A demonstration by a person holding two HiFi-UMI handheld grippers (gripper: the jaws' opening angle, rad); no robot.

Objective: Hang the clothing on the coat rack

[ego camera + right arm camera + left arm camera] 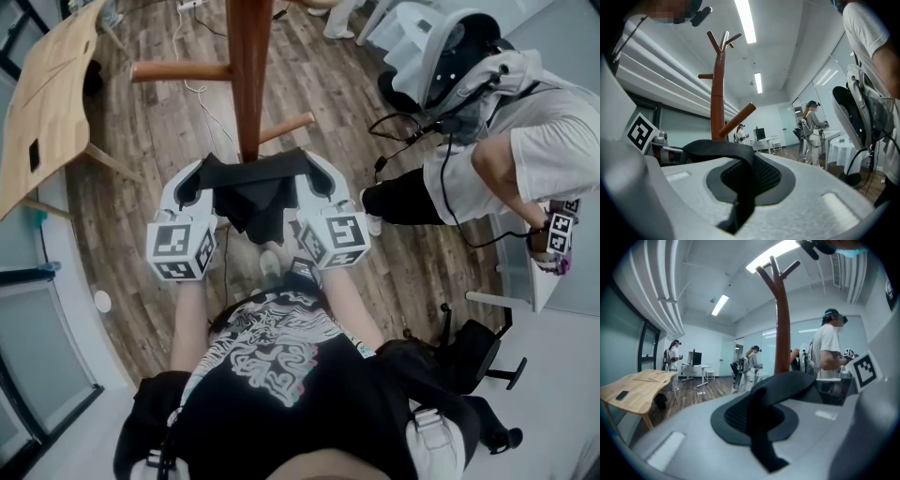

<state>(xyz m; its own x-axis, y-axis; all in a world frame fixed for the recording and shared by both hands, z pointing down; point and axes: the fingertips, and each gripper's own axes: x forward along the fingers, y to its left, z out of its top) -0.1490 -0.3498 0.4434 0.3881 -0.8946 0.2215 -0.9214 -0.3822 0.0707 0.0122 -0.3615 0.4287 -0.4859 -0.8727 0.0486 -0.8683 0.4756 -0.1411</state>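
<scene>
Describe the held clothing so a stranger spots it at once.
Find the reddish-brown coat rack. Before its trunk, a black garment sags between the left tool and right tool, both gripping it. It is plain, unlike the printed shirt below.

Left gripper [759, 420] clamps black clothing [790, 383]; coat rack [782, 324] beyond.

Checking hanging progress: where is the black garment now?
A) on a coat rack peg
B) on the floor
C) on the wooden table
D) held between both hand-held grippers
D: the black garment stretches from the left hand-held gripper to the right hand-held gripper, both shut on it, near the coat rack.
</scene>
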